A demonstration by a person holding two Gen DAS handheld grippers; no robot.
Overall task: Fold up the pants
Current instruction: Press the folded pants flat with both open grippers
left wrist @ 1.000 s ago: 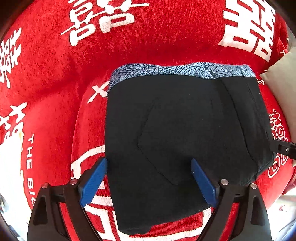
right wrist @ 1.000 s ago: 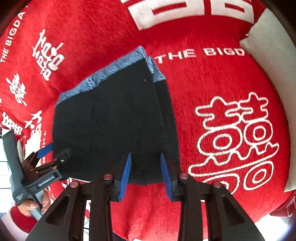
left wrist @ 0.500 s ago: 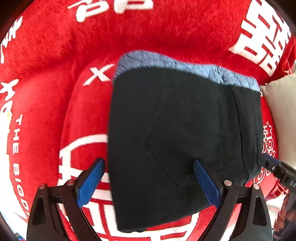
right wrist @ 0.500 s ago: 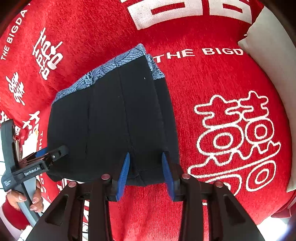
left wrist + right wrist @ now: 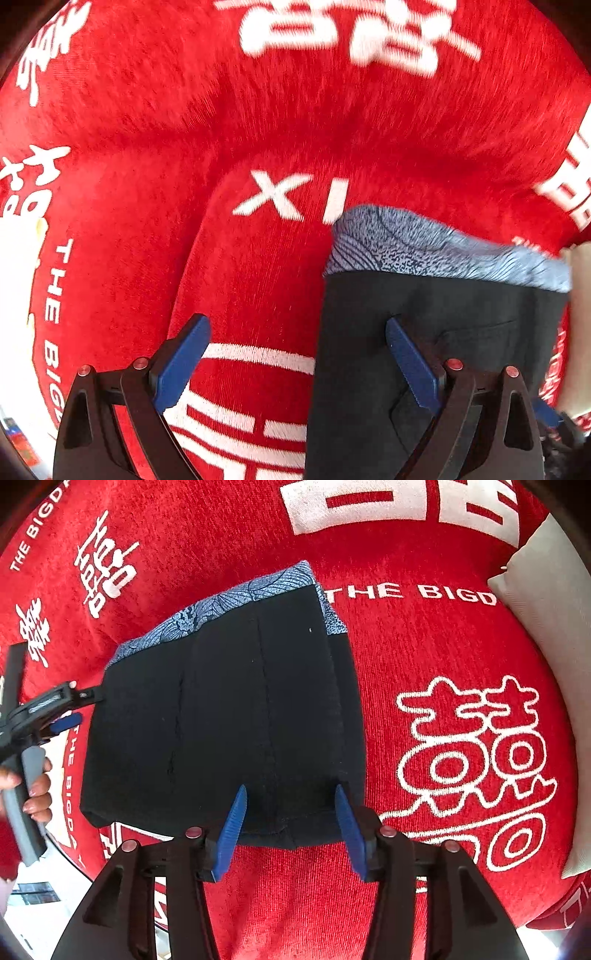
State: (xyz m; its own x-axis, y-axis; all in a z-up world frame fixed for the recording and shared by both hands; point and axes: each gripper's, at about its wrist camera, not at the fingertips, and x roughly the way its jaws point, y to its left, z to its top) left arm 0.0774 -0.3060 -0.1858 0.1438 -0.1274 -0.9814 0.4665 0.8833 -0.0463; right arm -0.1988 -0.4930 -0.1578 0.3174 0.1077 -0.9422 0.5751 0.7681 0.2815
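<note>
The black pants (image 5: 221,720) lie folded into a compact rectangle on the red cloth, with a blue patterned waistband (image 5: 229,602) at the far edge. In the left wrist view the pants (image 5: 443,332) fill the lower right. My left gripper (image 5: 295,362) is open and empty, straddling the pants' left edge above the cloth; it also shows at the left of the right wrist view (image 5: 62,709). My right gripper (image 5: 290,834) is open and empty, its fingers either side of the near hem.
A red cloth (image 5: 443,646) with white characters and lettering covers the surface. A pale cushion (image 5: 554,602) lies at the right. The cloth's edge and a light floor (image 5: 44,897) show at the lower left.
My left gripper has swung left off the pants, which now sit at the lower right of its view. My right gripper has opened wider at the near hem.
</note>
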